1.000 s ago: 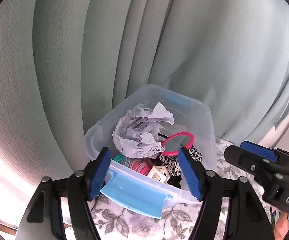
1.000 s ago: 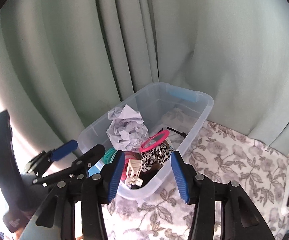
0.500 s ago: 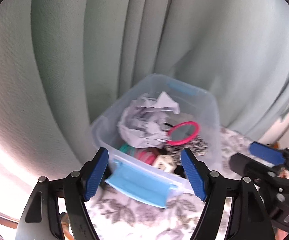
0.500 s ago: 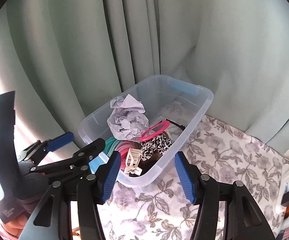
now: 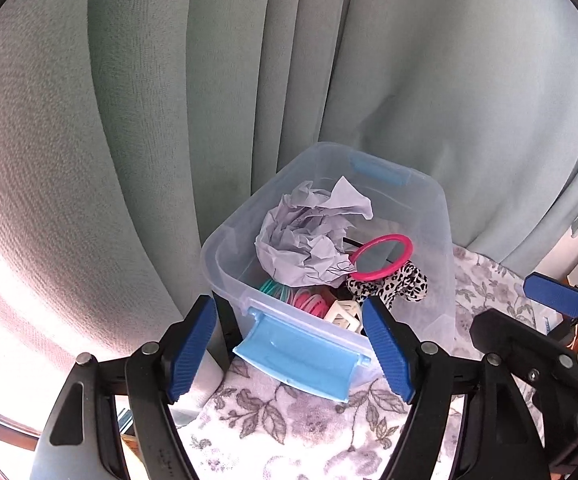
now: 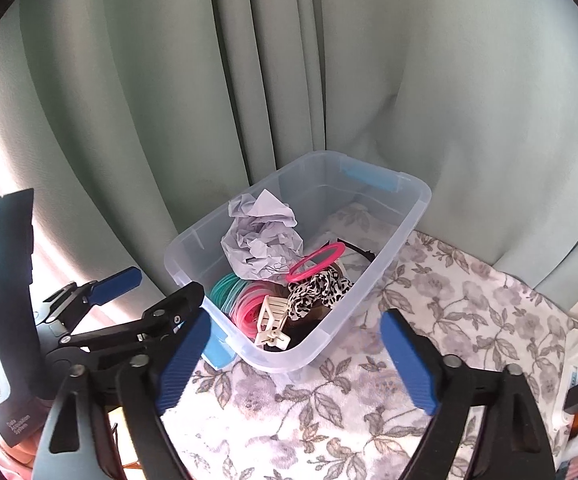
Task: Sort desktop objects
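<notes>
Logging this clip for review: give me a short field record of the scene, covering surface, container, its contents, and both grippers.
surface: floral cloth, green curtain behind
container: clear bin with blue latches, no lid on it
contents: crumpled paper, pink mirror, leopard scrunchie, teal and pink coils, cream clip
left gripper: open, nothing held, near latch between its fingers
right gripper: jaws have just opened wide, nothing between them
</notes>
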Motion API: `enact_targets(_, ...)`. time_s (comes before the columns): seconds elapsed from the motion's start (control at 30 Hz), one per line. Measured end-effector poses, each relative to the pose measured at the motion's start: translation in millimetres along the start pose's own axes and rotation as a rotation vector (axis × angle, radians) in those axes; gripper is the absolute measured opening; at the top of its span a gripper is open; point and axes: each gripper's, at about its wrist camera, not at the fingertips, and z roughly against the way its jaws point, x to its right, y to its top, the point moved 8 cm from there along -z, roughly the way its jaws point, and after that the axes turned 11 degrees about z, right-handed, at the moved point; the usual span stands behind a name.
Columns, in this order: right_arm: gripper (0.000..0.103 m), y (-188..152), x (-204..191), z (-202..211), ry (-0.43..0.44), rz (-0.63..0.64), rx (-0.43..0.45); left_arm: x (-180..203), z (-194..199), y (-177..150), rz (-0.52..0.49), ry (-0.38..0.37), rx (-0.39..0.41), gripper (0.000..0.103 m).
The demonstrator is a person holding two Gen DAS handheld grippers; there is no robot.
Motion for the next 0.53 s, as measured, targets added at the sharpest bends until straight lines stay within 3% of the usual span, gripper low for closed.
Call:
enact_targets(0.13, 0.103, 0.1, -0.7, -0.1, -0.002, 0.000, 0.001, -1.3, 2.0, 0.4, 0.007, -0.004, 0.001, 0.076)
enact_targets(0.53, 0.103, -3.5, 9.5, 23.5, 0.021, 0.019, -0.012, -0.5, 3.4, -1.8, 0.003, -0.009, -0.004, 0.076)
